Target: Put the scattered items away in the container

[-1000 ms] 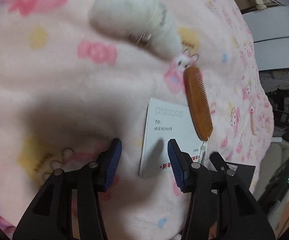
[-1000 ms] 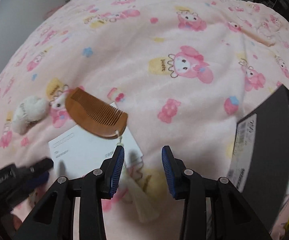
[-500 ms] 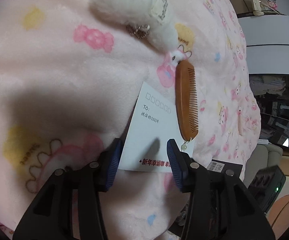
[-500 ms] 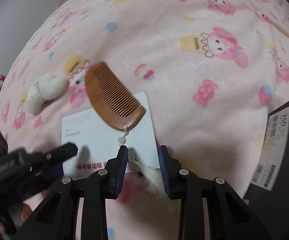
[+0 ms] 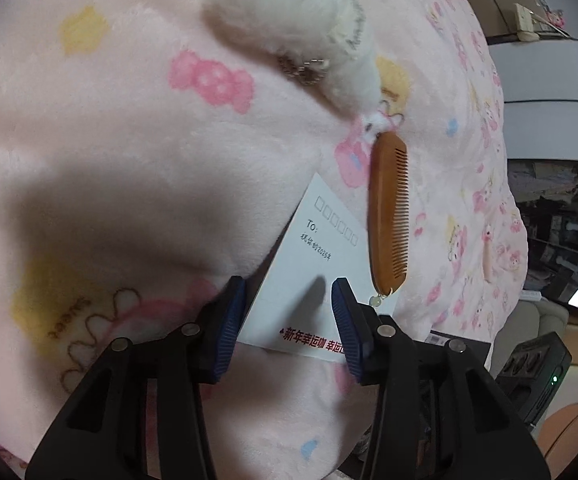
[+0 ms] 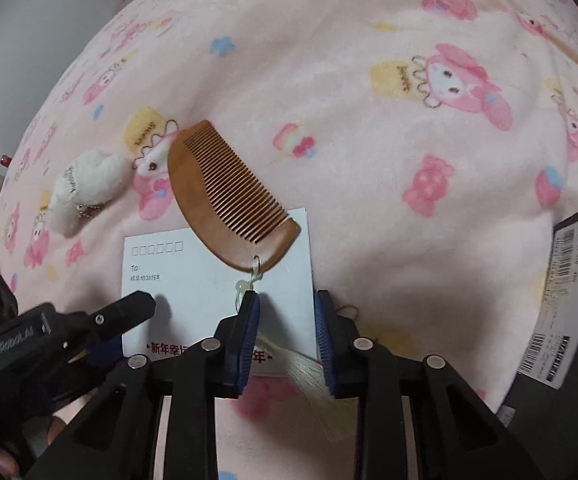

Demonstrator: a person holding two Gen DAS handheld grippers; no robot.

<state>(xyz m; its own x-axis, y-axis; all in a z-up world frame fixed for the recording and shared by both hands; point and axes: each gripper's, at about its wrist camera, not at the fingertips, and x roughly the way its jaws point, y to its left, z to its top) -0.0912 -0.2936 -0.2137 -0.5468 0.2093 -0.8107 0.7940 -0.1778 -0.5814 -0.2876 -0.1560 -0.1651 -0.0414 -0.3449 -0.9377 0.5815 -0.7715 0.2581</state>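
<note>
Postcard (image 6: 209, 280) lies flat on the pink cartoon-print blanket (image 6: 349, 100), and both tools hang over its near edge. In the right wrist view the right hand-held gripper (image 6: 285, 320) straddles the card's lower right corner: its jaws have just been closing, yet a gap remains between the blue pads (image 6: 249, 332), with the card's corner and the pale tassel (image 6: 309, 372) lying in that gap, neither one visibly pinched. The left hand-held gripper (image 5: 287, 312) stands over the card's lower left part; its jaws have also just been closing and are partly spread, the card's edge between them, and I cannot tell whether the pads touch it. From the right wrist view that same tool shows as a black fingertip over the card's left side.

The card is white, with a row of small address boxes, a "To:" line with handwriting, and red printed characters along the near edge. A wooden comb (image 6: 225, 196) rests slantwise across its upper right part, half on the card and half on the blanket; it is warm brown with fine teeth, and a cord with a pale bead (image 6: 241, 286) runs from its end down to the tassel. A small white plush toy (image 6: 85, 188) with a metal chain lies beyond the comb's far end. A dark box (image 6: 577, 320) with barcode labels sits at the right edge.
</note>
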